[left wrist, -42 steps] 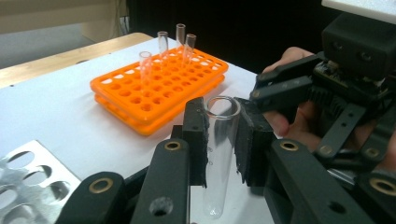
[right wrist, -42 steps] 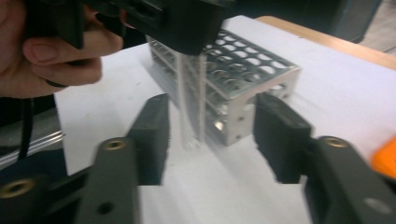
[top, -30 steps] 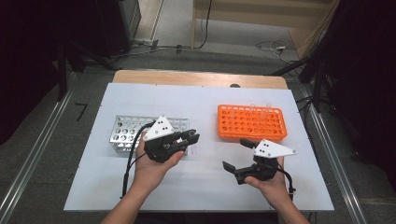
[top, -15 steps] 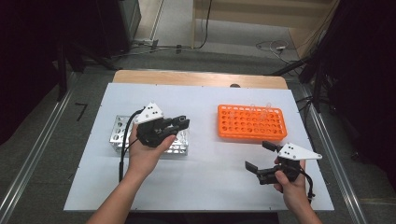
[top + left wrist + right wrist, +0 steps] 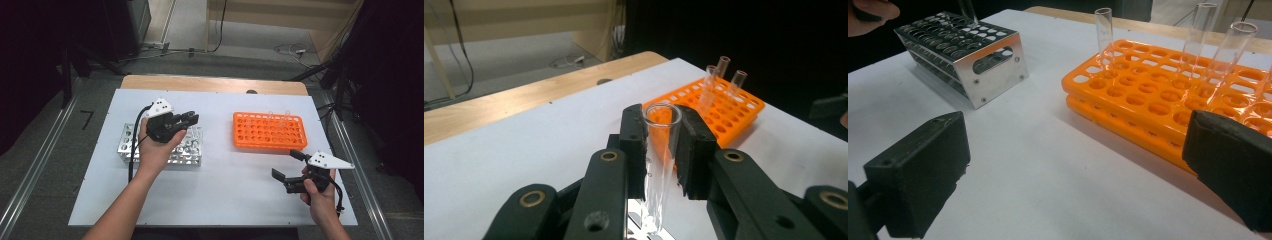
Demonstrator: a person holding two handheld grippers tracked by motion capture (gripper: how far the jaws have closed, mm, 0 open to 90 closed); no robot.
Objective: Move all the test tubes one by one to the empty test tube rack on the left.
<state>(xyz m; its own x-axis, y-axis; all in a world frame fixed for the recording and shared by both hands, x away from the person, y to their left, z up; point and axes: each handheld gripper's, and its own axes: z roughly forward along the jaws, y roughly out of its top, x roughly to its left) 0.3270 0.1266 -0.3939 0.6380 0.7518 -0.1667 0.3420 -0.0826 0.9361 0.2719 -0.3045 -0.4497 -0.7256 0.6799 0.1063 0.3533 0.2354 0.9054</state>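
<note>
Metal rack (image 5: 162, 145): stands on the white table (image 5: 220, 200) at the left, about nine o'clock from the table's centre. In the right gripper view it (image 5: 965, 52) appears at ten o'clock, its top plate full of round holes.

Left gripper (image 5: 189, 119): held above the metal rack, pointing toward three o'clock in the high view. In its own view the left gripper (image 5: 663, 145) has both jaws pressed against a clear glass tube (image 5: 659, 165). The tube stands roughly upright between the pads, open rim above the jaw tips, lower end just over the shiny metal below. Whether the bottom touches the rack cannot be told.

Orange rack (image 5: 269, 131): lies on the table at about two o'clock from centre, well apart from the metal rack. Standing tubes (image 5: 1104, 40) rise from its far rows; in the left gripper view the orange rack (image 5: 729, 107) sits at two o'clock beyond the jaws.

Right gripper (image 5: 287, 167): held at about five o'clock from centre, near the table's front right edge, just in front of the orange rack. In its own view the right gripper (image 5: 1075, 180) has its jaws wide apart, with bare table between them; the pads touch nothing.
</note>
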